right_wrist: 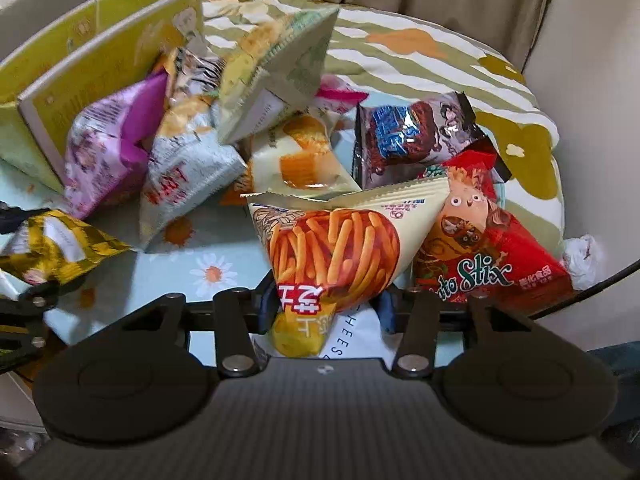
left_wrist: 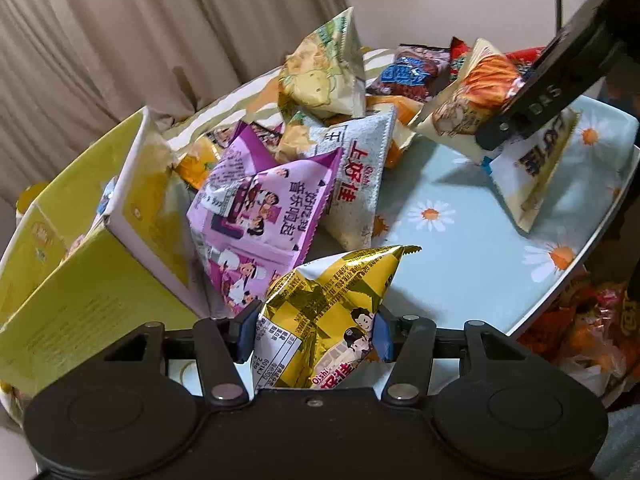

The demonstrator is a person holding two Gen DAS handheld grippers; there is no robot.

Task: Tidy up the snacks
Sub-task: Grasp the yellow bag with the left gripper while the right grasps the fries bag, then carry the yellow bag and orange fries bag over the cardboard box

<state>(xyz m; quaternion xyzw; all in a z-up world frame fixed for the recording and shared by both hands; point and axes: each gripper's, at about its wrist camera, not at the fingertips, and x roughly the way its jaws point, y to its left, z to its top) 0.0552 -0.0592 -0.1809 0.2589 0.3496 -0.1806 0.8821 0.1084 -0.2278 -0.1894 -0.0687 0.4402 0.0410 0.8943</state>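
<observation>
"Oishi" is showing in red on the gold checkered packet point(left_wrist: 332, 320) nearest the left camera, and "Oishi 上好佳" on the pale packet point(left_wrist: 356, 184) behind it. "ato Stix" is reading across the red bag point(right_wrist: 492, 256) at the right, and "CHEES" is appearing on the cream fries packet point(right_wrist: 336, 256) nearby.

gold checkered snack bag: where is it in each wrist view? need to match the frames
Left wrist: the gold checkered bag sits bottom centre, clamped between the left gripper fingers.
Right wrist: the same bag is at the far left edge, with black parts of the left gripper beside it.
Shared landmark: the purple snack bag leaning against the yellow-green cardboard box, just beyond the gold bag in both views.
</observation>
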